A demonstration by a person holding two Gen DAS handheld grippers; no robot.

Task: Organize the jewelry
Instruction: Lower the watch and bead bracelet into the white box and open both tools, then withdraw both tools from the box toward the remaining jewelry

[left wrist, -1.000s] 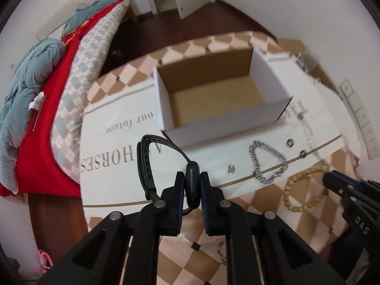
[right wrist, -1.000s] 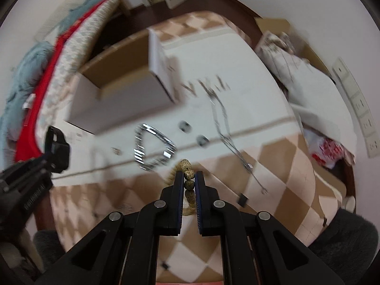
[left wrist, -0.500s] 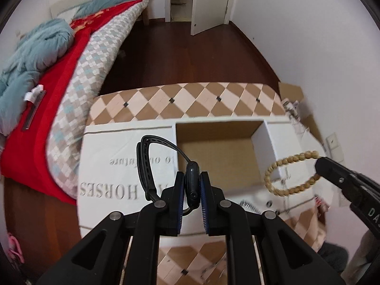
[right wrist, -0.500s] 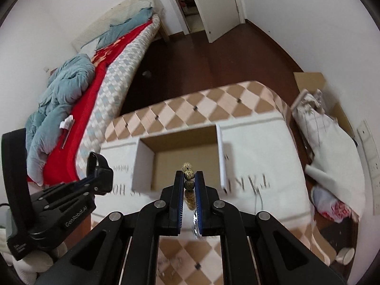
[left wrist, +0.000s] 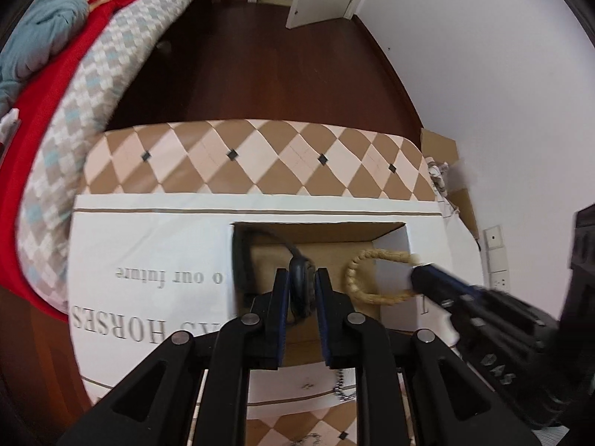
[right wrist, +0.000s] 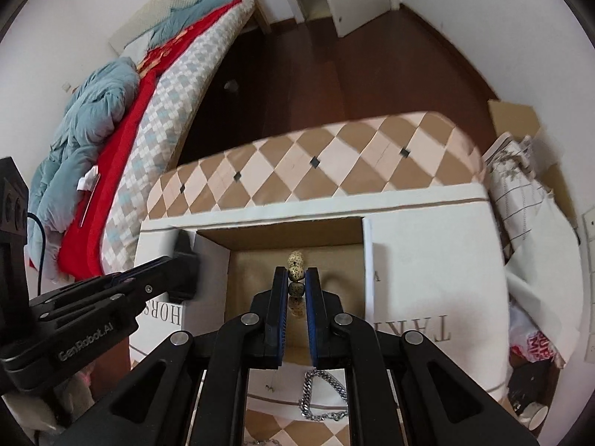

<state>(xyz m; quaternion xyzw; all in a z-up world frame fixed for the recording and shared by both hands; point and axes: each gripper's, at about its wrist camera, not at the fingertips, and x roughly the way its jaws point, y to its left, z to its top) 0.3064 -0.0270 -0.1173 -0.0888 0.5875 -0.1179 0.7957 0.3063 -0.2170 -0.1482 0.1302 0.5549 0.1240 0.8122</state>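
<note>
Both claws are hovering over the cardboard box [left wrist: 394, 239] at mid-frame, our left claw [left wrist: 302, 285] just loosening around the black band [left wrist: 300, 278], our right claw [right wrist: 296, 284] pinching the bead bracelet [right wrist: 296, 265], and we are risking a snag on the box wall.

On the white cloth [left wrist: 148, 245] I read, upside down, "our future" and "HORSES". In my right view the left gripper [right wrist: 184, 260] bears "GenRobot.AI", and the cloth shows "TAKI", its end hidden.
</note>
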